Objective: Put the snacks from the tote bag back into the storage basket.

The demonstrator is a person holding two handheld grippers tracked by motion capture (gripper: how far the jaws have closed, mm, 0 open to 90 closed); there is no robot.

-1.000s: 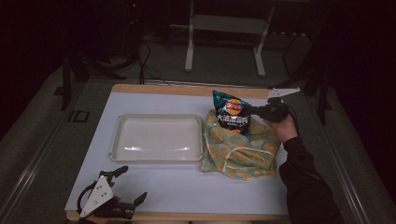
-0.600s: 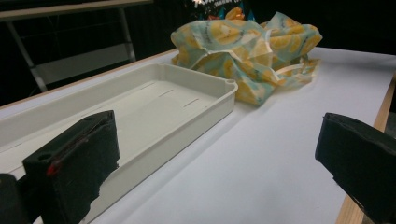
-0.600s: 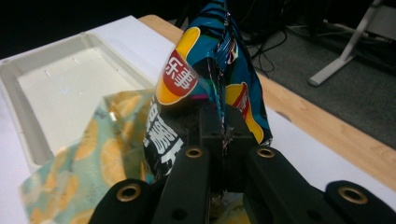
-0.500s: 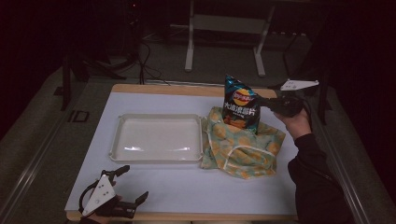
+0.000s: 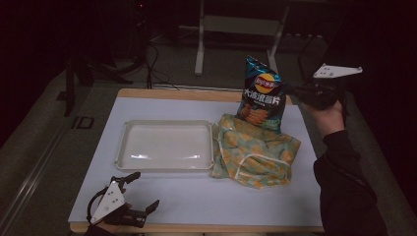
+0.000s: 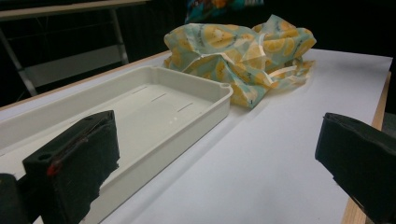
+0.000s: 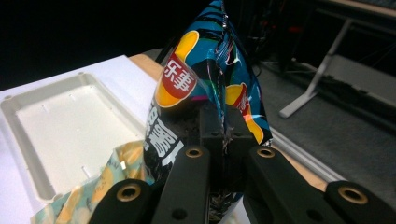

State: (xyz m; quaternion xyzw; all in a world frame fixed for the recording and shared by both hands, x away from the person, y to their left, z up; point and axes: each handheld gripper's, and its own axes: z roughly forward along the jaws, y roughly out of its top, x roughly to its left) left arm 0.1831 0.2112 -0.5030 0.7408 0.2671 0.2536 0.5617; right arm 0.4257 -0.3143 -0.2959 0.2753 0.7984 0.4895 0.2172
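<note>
A blue chip bag (image 5: 260, 93) hangs upright in the air above the crumpled yellow-and-teal cloth bag (image 5: 253, 150), its bottom just over the cloth. My right gripper (image 5: 291, 90) is shut on the chip bag's right edge; in the right gripper view both jaws pinch the foil of the chip bag (image 7: 205, 88) at the right gripper (image 7: 223, 133). My left gripper (image 5: 138, 191) rests at the table's front left corner, open with nothing between its jaws. In the left gripper view the cloth bag (image 6: 243, 56) lies beyond the tray (image 6: 154, 107).
A shallow white tray (image 5: 164, 146) sits left of the cloth bag on the white table top (image 5: 206, 201). A wooden edge (image 5: 167, 92) runs along the table's far side. Beyond it stand metal frame legs (image 5: 199, 42) on a dark floor.
My right gripper has lifted the chip bag up off the cloth bag and a little to the right. The left gripper has stayed where it was.
</note>
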